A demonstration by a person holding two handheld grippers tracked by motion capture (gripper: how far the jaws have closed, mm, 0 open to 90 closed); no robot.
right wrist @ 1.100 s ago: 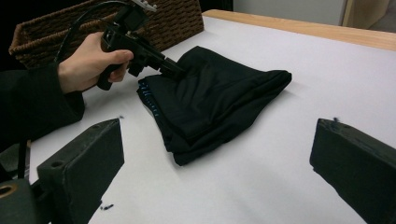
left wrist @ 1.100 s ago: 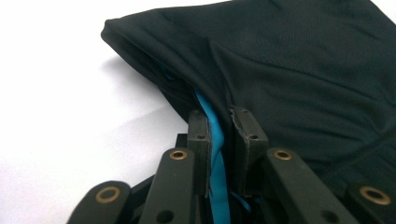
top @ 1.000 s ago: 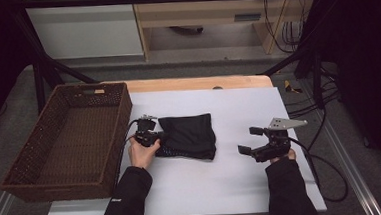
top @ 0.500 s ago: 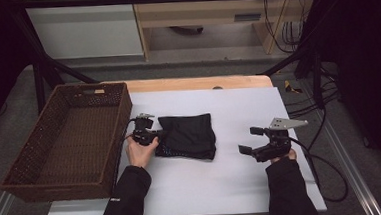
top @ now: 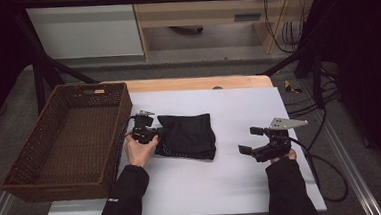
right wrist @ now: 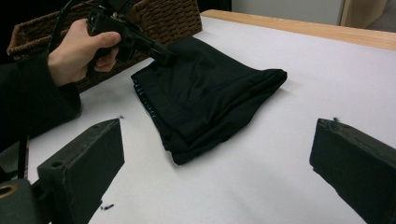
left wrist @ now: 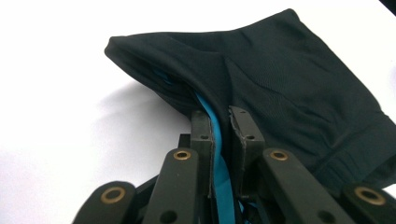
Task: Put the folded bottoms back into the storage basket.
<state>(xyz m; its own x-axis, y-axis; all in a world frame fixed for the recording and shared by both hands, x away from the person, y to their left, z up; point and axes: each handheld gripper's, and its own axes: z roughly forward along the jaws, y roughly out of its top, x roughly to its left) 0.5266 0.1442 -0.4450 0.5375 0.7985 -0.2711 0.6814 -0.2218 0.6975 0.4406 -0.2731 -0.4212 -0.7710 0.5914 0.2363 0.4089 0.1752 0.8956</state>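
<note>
A folded black garment (top: 188,136) with a blue lining lies on the white table top (top: 233,185), just right of the basket. My left gripper (top: 156,133) is shut on the garment's left edge; in the left gripper view its jaws pinch black cloth (left wrist: 280,88) and a blue strip (left wrist: 218,140). My right gripper (top: 248,140) is held open above the table, well to the right of the garment, with nothing between its jaws. The right gripper view shows the garment (right wrist: 205,98) ahead and the left gripper (right wrist: 164,51) at its far edge.
A brown wicker basket (top: 42,166) stands at the table's left side, close behind the left hand. A wooden strip (top: 197,83) runs along the table's far edge. Cables (top: 327,164) trail off the right side.
The left gripper has stayed on the garment's left edge and shifted very slightly. The right gripper has not visibly moved.
</note>
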